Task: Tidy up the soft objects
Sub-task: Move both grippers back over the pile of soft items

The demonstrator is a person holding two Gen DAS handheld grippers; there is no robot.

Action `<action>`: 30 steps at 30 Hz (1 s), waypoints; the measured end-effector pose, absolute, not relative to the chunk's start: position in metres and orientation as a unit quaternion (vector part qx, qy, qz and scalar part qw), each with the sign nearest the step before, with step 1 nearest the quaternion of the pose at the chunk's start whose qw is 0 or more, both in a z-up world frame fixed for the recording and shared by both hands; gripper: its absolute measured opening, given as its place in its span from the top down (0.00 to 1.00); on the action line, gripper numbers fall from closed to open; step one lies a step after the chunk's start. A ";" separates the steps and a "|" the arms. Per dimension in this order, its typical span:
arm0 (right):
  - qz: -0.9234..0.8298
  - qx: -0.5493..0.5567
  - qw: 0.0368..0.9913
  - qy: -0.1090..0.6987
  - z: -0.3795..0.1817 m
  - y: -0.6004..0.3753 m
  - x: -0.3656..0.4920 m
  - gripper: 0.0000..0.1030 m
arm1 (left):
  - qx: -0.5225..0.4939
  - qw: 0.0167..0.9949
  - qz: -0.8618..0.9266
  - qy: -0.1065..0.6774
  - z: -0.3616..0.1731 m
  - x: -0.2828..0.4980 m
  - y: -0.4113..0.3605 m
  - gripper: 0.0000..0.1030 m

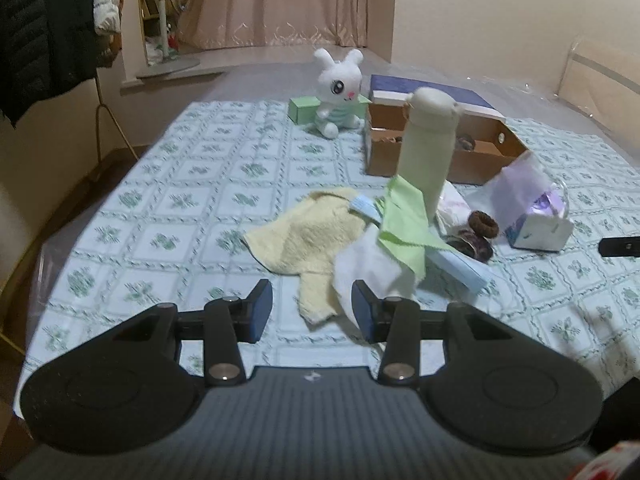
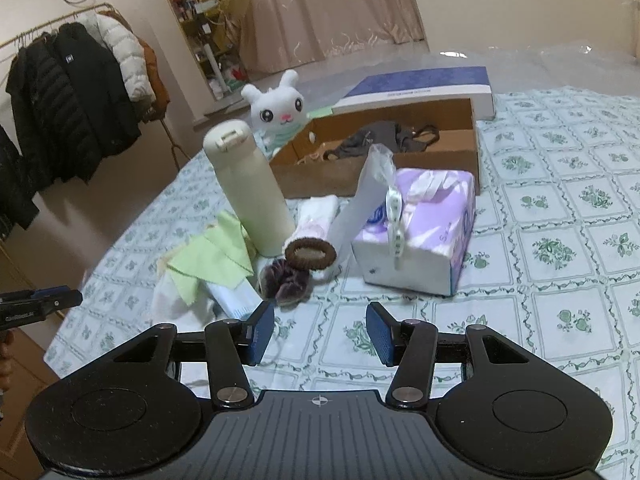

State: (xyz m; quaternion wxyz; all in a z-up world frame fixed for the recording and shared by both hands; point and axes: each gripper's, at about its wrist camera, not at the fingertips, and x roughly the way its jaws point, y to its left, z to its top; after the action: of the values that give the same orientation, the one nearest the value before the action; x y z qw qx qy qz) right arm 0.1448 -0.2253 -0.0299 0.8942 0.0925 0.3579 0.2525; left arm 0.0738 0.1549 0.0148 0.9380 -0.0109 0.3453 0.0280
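Note:
A pile of soft things lies mid-table: a yellow towel point(image 1: 308, 236), a white cloth point(image 1: 368, 272), a green cloth point(image 1: 404, 220) point(image 2: 212, 256), a blue face mask point(image 1: 460, 266), a brown hair tie point(image 2: 311, 254) point(image 1: 484, 224) and a dark purple scrunchie point(image 2: 286, 280). A white plush bunny point(image 1: 338, 88) point(image 2: 278, 110) sits at the far side. My left gripper point(image 1: 312, 310) is open and empty just before the towel and white cloth. My right gripper point(image 2: 320, 330) is open and empty, a little short of the scrunchie.
A cream bottle point(image 1: 426, 148) point(image 2: 250, 188) stands upright in the pile. An open cardboard box point(image 2: 472, 160) point(image 1: 480, 160) holds dark items behind it. A purple tissue box point(image 2: 420, 236) stands right of the hair tie. A green box point(image 1: 304, 110) and blue lid point(image 2: 420, 84) lie behind.

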 end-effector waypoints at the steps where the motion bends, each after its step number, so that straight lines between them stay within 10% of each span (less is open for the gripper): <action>1: 0.252 0.091 0.893 0.361 -0.032 -0.224 0.145 0.49 | -0.013 0.938 0.025 0.346 0.012 0.074 0.153 0.60; 30: 0.269 0.043 0.899 0.343 -0.062 -0.174 0.179 0.49 | 0.008 0.940 -0.030 0.339 -0.018 0.130 0.099 0.60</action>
State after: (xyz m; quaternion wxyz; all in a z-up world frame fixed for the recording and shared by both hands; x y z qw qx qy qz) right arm 0.1790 -0.1744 -0.0618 0.8988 0.0428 0.3434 0.2692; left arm 0.1295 0.0991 -0.0182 0.9404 0.0077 0.3387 -0.0302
